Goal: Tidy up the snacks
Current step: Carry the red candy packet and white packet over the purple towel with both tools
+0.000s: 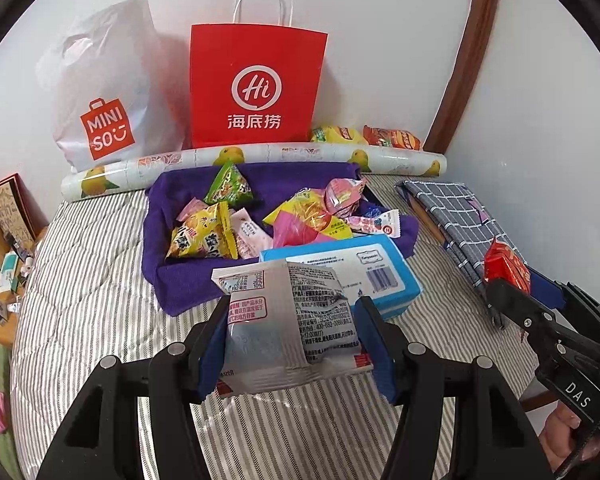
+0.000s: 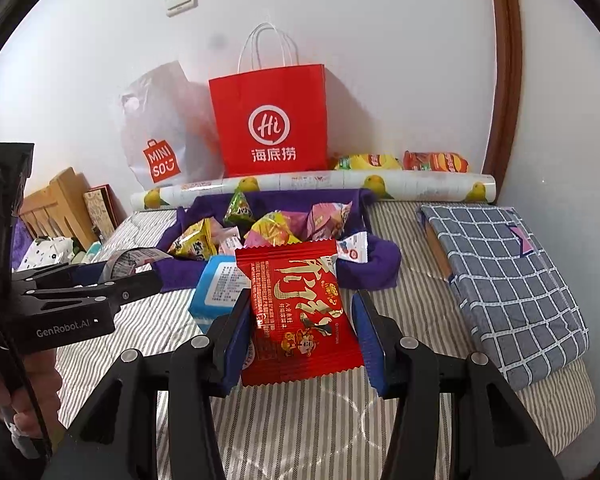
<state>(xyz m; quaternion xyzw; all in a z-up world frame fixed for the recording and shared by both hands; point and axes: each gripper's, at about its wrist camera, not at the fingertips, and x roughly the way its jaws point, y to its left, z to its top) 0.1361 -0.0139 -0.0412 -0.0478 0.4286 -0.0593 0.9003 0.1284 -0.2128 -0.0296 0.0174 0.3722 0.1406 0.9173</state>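
- The left gripper point(image 1: 294, 342) had its fingers point(image 1: 370, 328) clenched on a silver snack packet point(image 1: 284, 320), held above the striped bed point(image 1: 100, 280).
- The right gripper point(image 2: 300, 332) gripped a red snack packet point(image 2: 296, 312) between its fingers point(image 2: 238, 332).
- At 12 o'clock from both, a purple cloth point(image 1: 188, 280) carried a heap of snacks point(image 1: 260, 216), with a blue tissue pack point(image 1: 364, 268) at its near edge.
- A red paper bag point(image 1: 256, 84) stood against the wall.
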